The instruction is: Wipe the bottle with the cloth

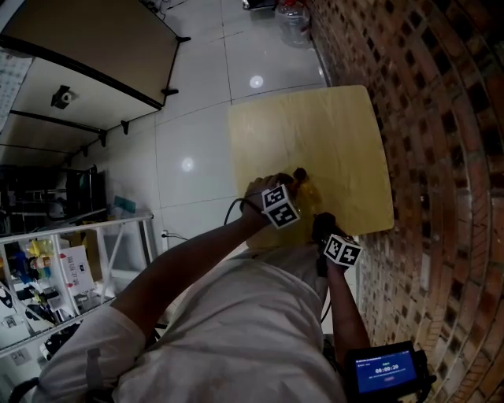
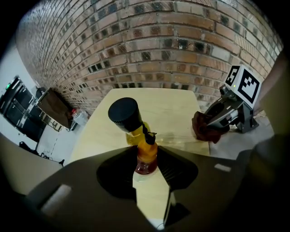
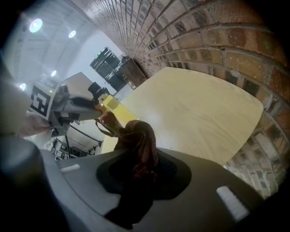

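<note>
A yellow bottle (image 2: 144,152) with a black cap (image 2: 123,113) and reddish base stands on the wooden table (image 1: 331,134) near its front edge. My left gripper (image 2: 147,165) is shut on the bottle's lower body, with both jaws pressing its sides. In the head view the bottle (image 1: 305,185) shows just beyond the left gripper (image 1: 290,189). My right gripper (image 3: 136,167) is shut on a dark red-brown cloth (image 3: 138,145), bunched and hanging between its jaws. The cloth (image 2: 205,129) hangs a short way to the right of the bottle (image 3: 111,105), and I cannot tell whether they touch.
A brick wall (image 1: 441,118) runs along the table's right side. White tiled floor (image 1: 197,134) lies to the left, with a glass shelf unit (image 1: 71,268) of small items. A clear water jug (image 1: 293,20) stands on the floor beyond the table.
</note>
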{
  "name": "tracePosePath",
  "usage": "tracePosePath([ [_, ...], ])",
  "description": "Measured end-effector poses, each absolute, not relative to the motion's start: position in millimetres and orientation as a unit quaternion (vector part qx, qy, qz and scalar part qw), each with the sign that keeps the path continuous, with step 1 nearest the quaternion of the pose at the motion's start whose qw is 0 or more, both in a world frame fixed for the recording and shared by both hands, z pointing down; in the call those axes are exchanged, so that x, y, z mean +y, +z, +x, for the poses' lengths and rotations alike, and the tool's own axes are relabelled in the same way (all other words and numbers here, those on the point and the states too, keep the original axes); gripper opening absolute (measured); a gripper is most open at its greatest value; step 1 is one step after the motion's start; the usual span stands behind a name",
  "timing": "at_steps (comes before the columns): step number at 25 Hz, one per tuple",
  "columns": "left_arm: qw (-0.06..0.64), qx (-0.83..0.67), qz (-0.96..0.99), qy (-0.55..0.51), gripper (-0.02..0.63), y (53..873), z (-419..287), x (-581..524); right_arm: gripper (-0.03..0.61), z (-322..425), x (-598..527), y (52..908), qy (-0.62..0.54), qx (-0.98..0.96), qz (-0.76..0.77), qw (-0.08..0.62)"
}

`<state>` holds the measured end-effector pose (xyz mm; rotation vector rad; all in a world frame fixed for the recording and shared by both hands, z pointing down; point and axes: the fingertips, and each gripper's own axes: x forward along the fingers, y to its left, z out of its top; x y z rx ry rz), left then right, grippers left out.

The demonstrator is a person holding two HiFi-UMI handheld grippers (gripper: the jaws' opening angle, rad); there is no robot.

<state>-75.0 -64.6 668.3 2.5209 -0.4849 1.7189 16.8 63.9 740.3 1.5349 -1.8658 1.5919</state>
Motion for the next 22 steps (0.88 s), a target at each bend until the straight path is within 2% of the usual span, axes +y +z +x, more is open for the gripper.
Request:
tracePosePath([
  [4,0.087,-0.173,0.827,0.528,0.155,661,-81,-69,0.083,17,66,741,0.546,-0.640,0.527,0.121],
  [9,0.241,-0.211,0.836,0.446,0.153,663,-91,-66,0.083,20,61,738,0.541,-0.644,0.528,0.119],
  [11,0.280,-0.209,0.840,0.416,0.152,665,-86,-57,0.083,24,57,735,0.536,-0.647,0.530,0.115],
  [15,0.268,-0.216,0.858,0.382,0.152,660,-86,-53,0.083,13,38,719,0.523,-0.667,0.524,0.081],
  [22,0.170,-0.173,0.887,0.393,0.153,655,-71,-35,0.083,-16,-6,667,0.494,-0.717,0.492,-0.009],
])
